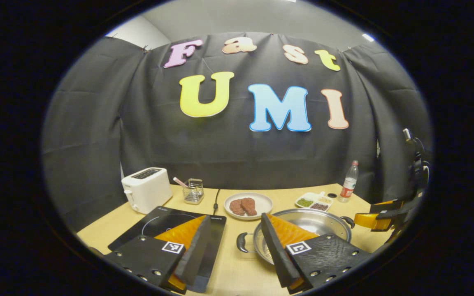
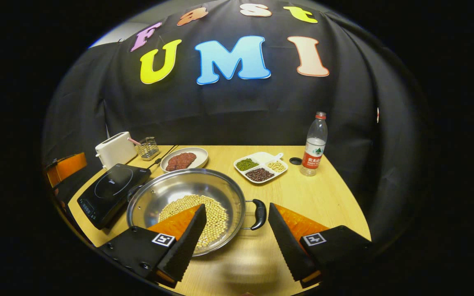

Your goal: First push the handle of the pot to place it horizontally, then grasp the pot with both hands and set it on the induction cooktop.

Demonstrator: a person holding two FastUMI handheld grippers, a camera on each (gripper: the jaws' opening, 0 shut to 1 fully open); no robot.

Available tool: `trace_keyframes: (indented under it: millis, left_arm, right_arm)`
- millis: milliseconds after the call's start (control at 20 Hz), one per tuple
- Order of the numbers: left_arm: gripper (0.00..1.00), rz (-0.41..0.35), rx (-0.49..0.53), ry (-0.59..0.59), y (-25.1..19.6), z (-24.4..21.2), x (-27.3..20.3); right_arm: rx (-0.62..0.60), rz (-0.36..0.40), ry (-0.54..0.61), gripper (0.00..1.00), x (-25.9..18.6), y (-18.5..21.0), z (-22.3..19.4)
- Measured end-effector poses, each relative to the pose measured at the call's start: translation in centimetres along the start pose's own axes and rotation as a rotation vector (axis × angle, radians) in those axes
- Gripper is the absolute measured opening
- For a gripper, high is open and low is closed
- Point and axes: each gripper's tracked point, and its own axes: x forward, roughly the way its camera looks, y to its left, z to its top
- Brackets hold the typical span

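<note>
We hold the left gripper (image 1: 235,246) and right gripper (image 2: 235,240) with jaws spread, gripping nothing. The pot (image 2: 171,193) of beans sits mid-table (image 2: 323,201), just beside the induction cooktop (image 2: 111,191) at the left edge. Along the far edge stand a toaster (image 2: 115,150), a meat plate (image 2: 184,159), a divided dish (image 2: 260,167) and a bottle (image 2: 314,144).

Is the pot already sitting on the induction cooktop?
No, the pot rests on the wooden table beside the cooktop.
</note>
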Motion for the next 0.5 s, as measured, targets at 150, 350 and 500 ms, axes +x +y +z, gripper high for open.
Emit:
trace_keyframes:
  millis: [150,350,500]
  left_arm:
    - [0.72,-0.028,-0.012,0.030,-0.6,-1.6,2.1]
    - [0.72,-0.052,-0.036,0.102,-1.0,-4.6,4.7]
    - [0.72,-0.075,-0.018,0.150,-1.4,-6.7,6.3]
  right_arm:
    - [-0.015,-0.037,-0.011,0.94,0.7,-1.0,0.3]
    - [-0.011,-0.053,-0.004,0.92,1.8,-1.4,0.1]
    - [-0.015,-0.056,0.004,0.92,2.7,-1.6,-0.1]
